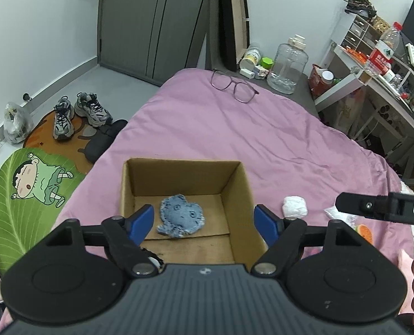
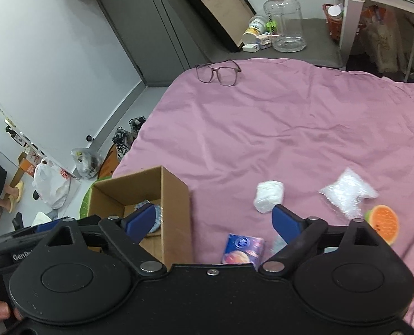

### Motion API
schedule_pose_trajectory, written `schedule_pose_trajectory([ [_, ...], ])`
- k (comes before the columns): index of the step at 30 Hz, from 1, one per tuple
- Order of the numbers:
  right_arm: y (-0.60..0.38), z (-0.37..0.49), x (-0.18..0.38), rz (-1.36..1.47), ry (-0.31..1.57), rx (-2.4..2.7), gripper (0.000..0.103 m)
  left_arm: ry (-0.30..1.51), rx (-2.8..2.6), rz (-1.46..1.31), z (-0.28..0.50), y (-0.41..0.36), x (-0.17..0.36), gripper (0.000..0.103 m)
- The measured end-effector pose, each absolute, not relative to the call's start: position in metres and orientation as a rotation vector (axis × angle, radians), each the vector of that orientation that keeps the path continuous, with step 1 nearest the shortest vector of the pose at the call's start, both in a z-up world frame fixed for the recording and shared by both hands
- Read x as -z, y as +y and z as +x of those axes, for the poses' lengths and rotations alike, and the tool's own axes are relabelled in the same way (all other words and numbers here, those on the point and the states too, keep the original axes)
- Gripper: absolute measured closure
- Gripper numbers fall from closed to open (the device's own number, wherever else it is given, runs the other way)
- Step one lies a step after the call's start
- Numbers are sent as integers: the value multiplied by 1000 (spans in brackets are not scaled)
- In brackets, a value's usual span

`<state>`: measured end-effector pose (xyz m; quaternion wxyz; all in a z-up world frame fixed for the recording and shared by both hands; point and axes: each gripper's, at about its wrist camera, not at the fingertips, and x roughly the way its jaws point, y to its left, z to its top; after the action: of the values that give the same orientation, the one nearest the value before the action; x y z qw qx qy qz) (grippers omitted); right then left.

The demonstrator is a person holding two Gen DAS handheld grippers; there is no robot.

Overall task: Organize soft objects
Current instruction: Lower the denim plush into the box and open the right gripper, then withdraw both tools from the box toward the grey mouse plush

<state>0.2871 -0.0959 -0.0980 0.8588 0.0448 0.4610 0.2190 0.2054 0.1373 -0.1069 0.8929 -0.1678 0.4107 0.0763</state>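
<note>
Both my grippers wide and empty over the pink bedspread [image 1: 262, 128] — denim toy already boxed.

The cardboard box [image 1: 241, 187] sits open on the bed with the blue denim plush [image 1: 181, 219] flat on its floor; my left gripper [image 1: 204, 222] hangs spread above it, gripping nothing. My right gripper [image 2: 213, 224] is splayed too, over bare sheet beside the box (nothing between the pads) — white wad [image 2: 268, 196], clear bag [image 2: 347, 192], orange slice toy [image 2: 384, 223] and tissue pack [image 2: 243, 249] lie near it.
</note>
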Motion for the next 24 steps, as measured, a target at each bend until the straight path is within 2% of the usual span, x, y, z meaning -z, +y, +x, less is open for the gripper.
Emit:
schedule_pose_trajectory([
  [15, -144, 254, 81, 62, 947, -440, 0, 862, -106, -329, 183, 86, 86, 25],
  [24, -170, 239, 74, 45, 940, -438, 0, 873, -86, -312, 170, 57, 77, 25],
])
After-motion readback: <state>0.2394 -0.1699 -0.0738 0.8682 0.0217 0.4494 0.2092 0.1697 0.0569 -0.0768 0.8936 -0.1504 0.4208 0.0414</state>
